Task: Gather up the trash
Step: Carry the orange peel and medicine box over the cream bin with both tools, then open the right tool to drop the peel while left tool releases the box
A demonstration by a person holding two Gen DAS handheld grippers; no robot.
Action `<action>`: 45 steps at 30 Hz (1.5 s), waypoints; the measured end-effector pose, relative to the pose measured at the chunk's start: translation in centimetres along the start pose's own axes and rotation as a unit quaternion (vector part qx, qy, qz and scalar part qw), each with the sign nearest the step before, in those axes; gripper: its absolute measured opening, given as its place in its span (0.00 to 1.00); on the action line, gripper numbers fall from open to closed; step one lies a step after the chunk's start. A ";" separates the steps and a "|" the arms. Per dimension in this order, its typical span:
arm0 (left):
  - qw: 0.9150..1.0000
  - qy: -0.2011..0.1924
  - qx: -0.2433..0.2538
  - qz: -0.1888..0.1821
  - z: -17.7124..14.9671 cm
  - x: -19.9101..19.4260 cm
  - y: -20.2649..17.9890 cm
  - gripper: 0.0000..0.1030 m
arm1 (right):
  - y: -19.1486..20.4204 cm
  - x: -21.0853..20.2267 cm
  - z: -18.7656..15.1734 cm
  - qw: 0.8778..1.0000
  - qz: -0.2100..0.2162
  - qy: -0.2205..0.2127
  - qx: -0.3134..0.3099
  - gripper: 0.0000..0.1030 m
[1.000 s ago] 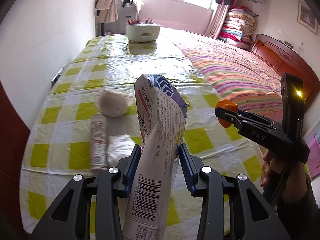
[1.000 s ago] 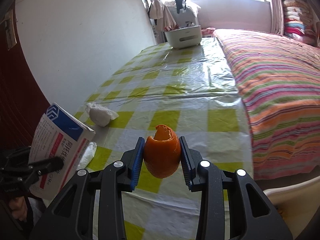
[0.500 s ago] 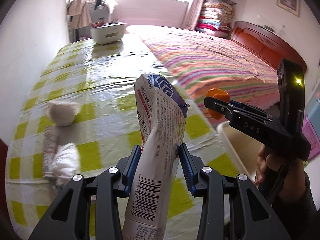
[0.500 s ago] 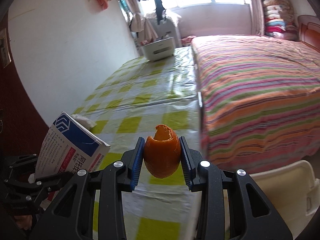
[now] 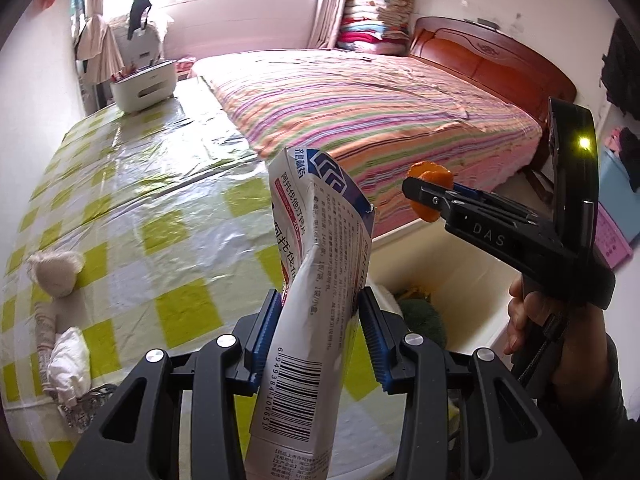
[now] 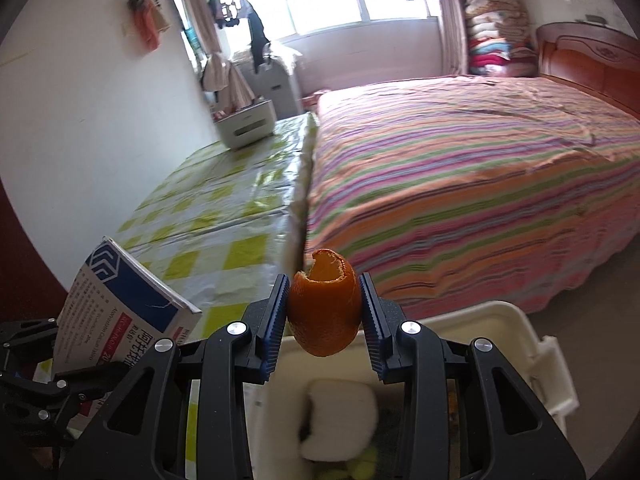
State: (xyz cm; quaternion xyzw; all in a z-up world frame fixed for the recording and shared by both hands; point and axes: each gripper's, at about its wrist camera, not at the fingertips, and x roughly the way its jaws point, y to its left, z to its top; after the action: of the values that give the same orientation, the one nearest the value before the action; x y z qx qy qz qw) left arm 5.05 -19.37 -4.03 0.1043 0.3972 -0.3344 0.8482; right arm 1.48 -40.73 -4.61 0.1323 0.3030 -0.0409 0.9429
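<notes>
My left gripper (image 5: 318, 336) is shut on a crushed white and blue medicine box (image 5: 316, 280), held upright over the table's right edge; the box also shows in the right wrist view (image 6: 124, 308). My right gripper (image 6: 324, 320) is shut on an orange peel (image 6: 324, 308) and hangs over a white bin (image 6: 536, 364) beside the table. The bin (image 5: 448, 280) holds a white wad (image 6: 340, 424) and other trash. A crumpled tissue ball (image 5: 56, 272), a rolled wrapper (image 5: 44, 320) and a white tissue (image 5: 68, 360) lie on the table at the left.
The table has a yellow and white checked cover (image 5: 132, 184). A white basket (image 5: 144, 88) stands at its far end. A bed with a striped sheet (image 5: 360, 112) runs along the table's right side. A white wall is on the left.
Both grippers have swung right, away from the table's middle toward the bin beside the bed. The bin has come into view under the right gripper. Both still hold their items.
</notes>
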 end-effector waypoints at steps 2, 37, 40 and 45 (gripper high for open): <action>1.000 0.001 0.003 -0.004 0.3 0.3 -0.9 0.38 | -0.8 -0.5 -0.2 1.000 -0.011 -0.005 0.005 0.35; 0.996 0.033 0.080 -0.019 3.0 5.3 -10.1 0.41 | -8.7 -9.5 -0.6 0.971 -0.040 -0.167 0.165 0.71; 0.995 0.034 0.093 -0.019 3.3 5.7 -10.8 0.41 | -8.5 -9.5 -0.6 0.971 -0.038 -0.170 0.164 0.71; 0.992 0.042 0.115 -0.025 3.4 6.2 -11.7 0.46 | -8.8 -9.8 -0.5 0.969 -0.038 -0.179 0.166 0.71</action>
State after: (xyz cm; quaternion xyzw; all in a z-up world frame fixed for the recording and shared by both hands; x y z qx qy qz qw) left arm 2.33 -32.73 -5.30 0.2047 0.3939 -0.3944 0.8046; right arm -8.17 -49.11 -1.33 0.2655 0.1229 -0.1496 0.9445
